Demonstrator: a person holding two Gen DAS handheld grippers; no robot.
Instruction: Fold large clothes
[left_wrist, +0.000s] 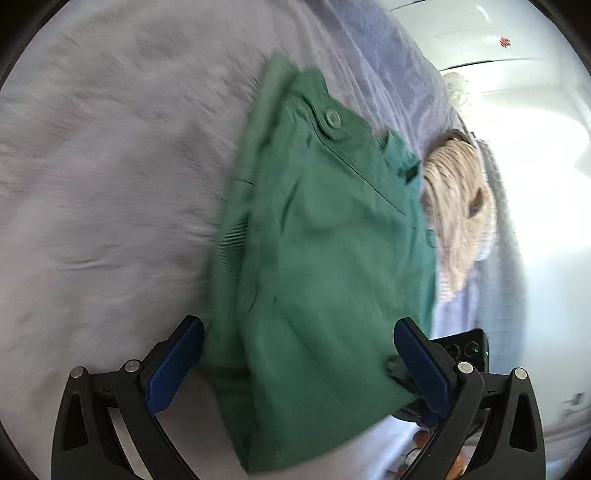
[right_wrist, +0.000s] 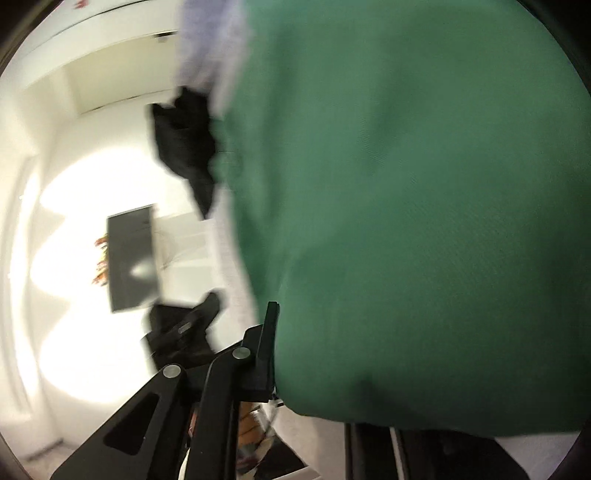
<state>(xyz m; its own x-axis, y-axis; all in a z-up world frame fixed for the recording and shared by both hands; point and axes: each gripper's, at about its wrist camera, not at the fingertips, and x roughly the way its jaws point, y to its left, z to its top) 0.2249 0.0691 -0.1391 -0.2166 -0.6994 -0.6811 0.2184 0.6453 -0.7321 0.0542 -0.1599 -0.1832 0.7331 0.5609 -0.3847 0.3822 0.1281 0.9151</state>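
Observation:
A green garment (left_wrist: 314, 236) with a button tab lies folded lengthwise on the pale lilac bed sheet (left_wrist: 110, 166). My left gripper (left_wrist: 297, 363) is open, its blue-padded fingers (left_wrist: 173, 365) spread to either side of the garment's near end, not pinching it. In the right wrist view the same green cloth (right_wrist: 424, 203) fills most of the frame and drapes over the right gripper. Only the right gripper's left finger (right_wrist: 267, 343) shows; the other is hidden under the cloth.
A beige striped garment (left_wrist: 458, 206) lies on the bed just right of the green one. The bed edge runs along the right. In the right wrist view a black cloth (right_wrist: 184, 144) and a dark panel (right_wrist: 133, 258) stand against a bright white room.

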